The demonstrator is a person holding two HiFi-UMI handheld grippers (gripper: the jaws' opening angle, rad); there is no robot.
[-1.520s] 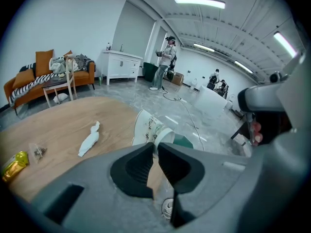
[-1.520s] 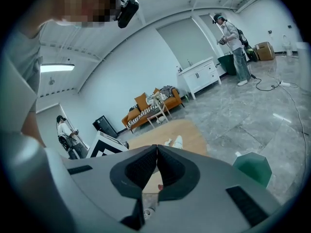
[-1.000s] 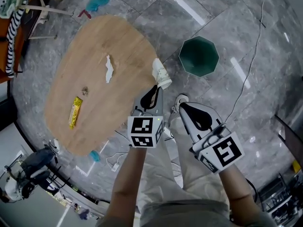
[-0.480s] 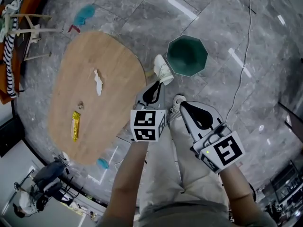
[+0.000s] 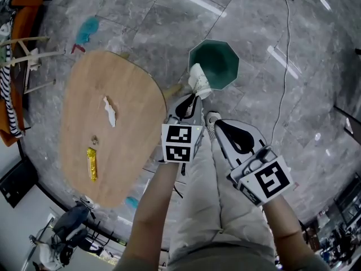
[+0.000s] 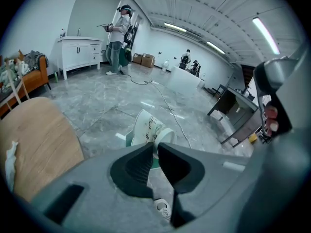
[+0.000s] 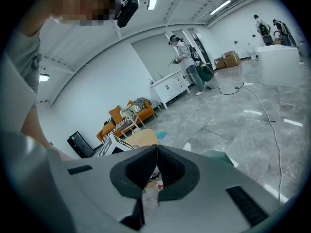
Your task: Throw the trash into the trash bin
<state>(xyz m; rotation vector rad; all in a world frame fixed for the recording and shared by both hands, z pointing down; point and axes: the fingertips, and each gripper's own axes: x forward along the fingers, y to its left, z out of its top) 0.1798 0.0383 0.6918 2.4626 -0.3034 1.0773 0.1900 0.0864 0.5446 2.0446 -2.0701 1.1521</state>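
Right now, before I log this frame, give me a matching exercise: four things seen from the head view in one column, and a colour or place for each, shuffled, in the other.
Things:
1. paper cup
2. trash bin
3. snack wrapper
4. crumpled tissue

Colour or place:
A. yellow, lying on the wooden table
B. dark green, standing on the floor
C. white, lying on the wooden table
D. clamped in the left gripper, at the bin's edge

Pairs: 1-D, 2-B, 3-A, 4-C
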